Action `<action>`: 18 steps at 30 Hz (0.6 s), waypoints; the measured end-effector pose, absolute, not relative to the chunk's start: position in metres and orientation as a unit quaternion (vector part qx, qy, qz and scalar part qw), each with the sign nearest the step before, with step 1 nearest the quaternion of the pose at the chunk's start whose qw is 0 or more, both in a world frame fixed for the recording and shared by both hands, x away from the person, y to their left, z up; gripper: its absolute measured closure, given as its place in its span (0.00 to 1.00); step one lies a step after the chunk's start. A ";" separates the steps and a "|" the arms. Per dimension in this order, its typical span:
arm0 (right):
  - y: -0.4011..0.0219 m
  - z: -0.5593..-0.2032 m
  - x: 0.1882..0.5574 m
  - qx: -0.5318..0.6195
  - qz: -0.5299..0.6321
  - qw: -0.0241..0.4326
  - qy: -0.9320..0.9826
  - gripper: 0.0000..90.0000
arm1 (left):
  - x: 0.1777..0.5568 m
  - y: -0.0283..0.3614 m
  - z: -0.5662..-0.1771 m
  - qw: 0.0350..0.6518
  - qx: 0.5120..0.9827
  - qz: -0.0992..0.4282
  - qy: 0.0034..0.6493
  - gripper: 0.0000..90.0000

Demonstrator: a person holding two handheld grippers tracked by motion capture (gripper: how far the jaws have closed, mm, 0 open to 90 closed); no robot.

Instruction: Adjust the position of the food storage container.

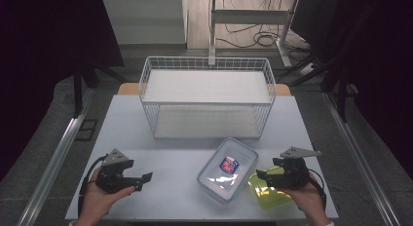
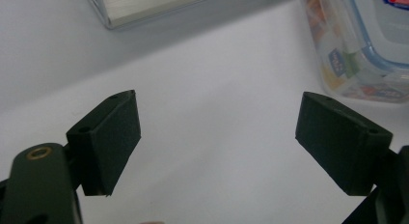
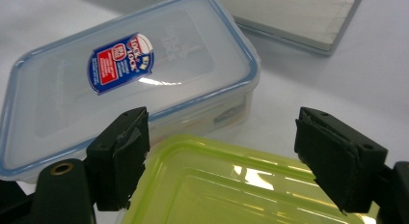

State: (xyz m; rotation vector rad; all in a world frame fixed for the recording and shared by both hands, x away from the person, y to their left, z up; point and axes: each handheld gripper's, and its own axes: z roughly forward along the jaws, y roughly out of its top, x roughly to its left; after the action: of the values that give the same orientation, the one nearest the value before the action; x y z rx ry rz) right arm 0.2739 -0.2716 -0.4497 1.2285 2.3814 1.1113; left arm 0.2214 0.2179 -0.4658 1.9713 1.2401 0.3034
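High view: clear box (image 1: 227,170) and green box (image 1: 265,191) sit just before the basket (image 1: 207,65), outside it. Left gripper (image 1: 144,178), right gripper (image 1: 259,174) both wide, empty. Nothing picked yet.

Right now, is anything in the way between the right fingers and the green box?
Nothing visible. The right gripper hangs open just over the green box, with only air between; the clear box sits beyond it.

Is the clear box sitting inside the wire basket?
No, the clear box sits on the table in front of the wire basket.
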 end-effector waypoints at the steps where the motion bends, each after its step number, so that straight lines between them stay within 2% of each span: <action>1: -0.272 -0.450 0.274 0.420 0.380 0.120 0.815 0.23 | 0.221 0.218 -0.466 0.386 0.774 0.119 0.487 0.17; 8: -0.271 -0.445 0.272 0.407 0.396 0.113 0.816 0.28 | 0.221 0.218 -0.464 0.393 0.773 0.115 0.485 0.17; 9: -0.271 -0.444 0.270 0.404 0.394 0.110 0.818 0.33 | 0.221 0.217 -0.464 0.391 0.775 0.118 0.482 0.16; 16: -0.270 -0.438 0.262 0.397 0.394 0.109 0.822 0.43 | 0.213 0.214 -0.460 0.395 0.778 0.116 0.475 0.16; 18: -0.272 -0.437 0.258 0.393 0.394 0.109 0.823 0.50 | 0.217 0.206 -0.456 0.397 0.782 0.116 0.467 0.16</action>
State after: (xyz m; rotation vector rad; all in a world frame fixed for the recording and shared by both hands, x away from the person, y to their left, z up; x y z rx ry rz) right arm 0.2583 -0.2721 -0.4372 1.1569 2.4218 1.1601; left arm 0.2174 0.2060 -0.4563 1.9809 1.1833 0.2937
